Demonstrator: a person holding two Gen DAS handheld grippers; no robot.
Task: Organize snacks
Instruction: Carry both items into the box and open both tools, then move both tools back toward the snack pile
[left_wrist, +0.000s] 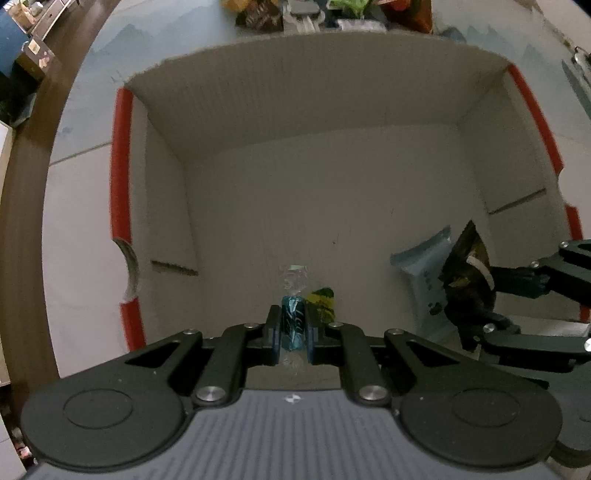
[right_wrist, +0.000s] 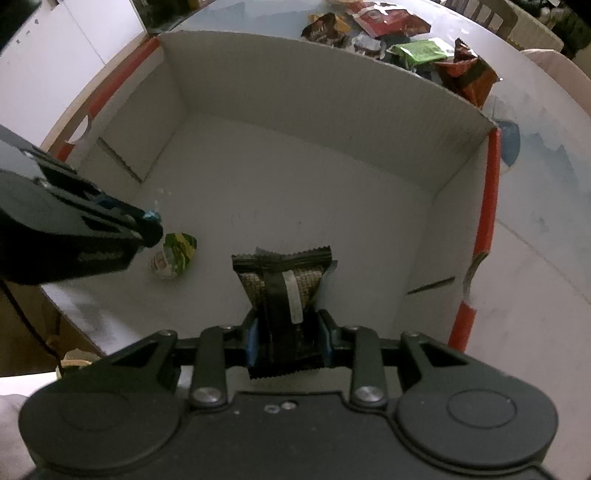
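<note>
Over the box (left_wrist: 332, 110) on the desk (right_wrist: 535, 258) | my left gripper (left_wrist: 293, 328) pinches a blue candy (left_wrist: 293, 325), right gripper (right_wrist: 286, 332) a black bar (right_wrist: 282, 291) | green candy (right_wrist: 175, 254) and pale packet (left_wrist: 424, 273) already in | pile (right_wrist: 388, 33) behind still unsorted, mostly.

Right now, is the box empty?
No, a small green-wrapped snack already lies on the floor of the box.
</note>
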